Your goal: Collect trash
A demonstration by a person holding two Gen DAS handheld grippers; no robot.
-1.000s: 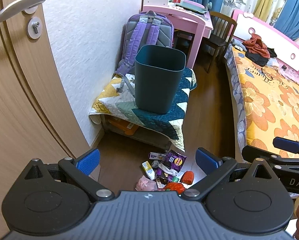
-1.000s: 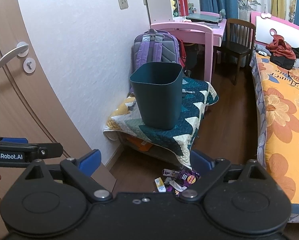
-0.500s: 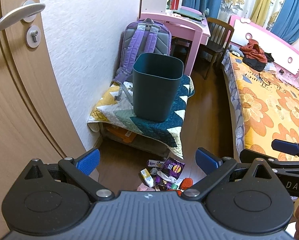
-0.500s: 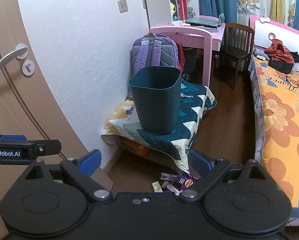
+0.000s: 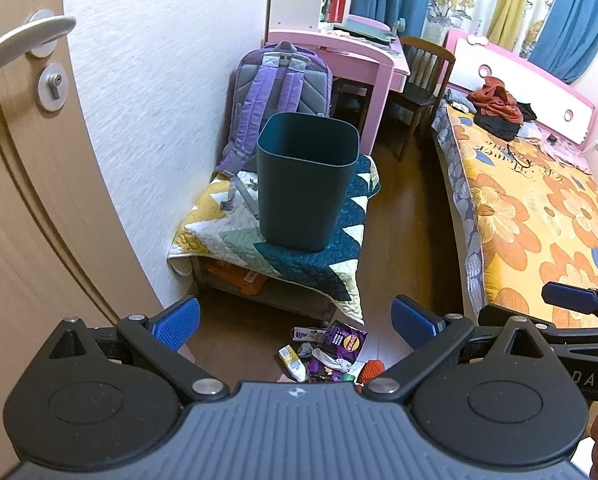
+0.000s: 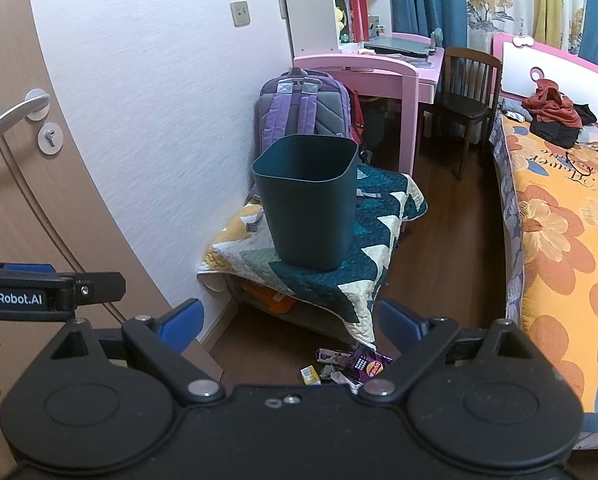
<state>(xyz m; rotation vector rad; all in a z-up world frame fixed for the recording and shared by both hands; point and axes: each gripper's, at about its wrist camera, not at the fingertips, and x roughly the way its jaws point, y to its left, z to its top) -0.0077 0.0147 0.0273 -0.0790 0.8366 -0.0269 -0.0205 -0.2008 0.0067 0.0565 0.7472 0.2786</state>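
Note:
A dark teal trash bin (image 5: 307, 184) stands upright on a quilt-covered low bench (image 5: 219, 224); it also shows in the right wrist view (image 6: 309, 210). A pile of trash (image 5: 327, 354) lies on the wood floor in front of the bench: a purple snack bag (image 5: 345, 340), a small yellow carton (image 5: 291, 360), an orange-red piece (image 5: 373, 370). The pile also shows in the right wrist view (image 6: 349, 366). My left gripper (image 5: 295, 320) is open and empty, high above the pile. My right gripper (image 6: 289, 320) is open and empty, beside it.
A purple backpack (image 5: 279, 92) leans behind the bin. A wooden door (image 5: 15, 200) stands at the left. A bed with a floral cover (image 5: 539, 216) runs along the right. A pink desk (image 5: 339, 52) and a dark chair (image 5: 423, 76) stand at the back.
Both grippers have risen and pulled back, so the bin, bench and trash pile sit lower and farther in view. Both stay open.

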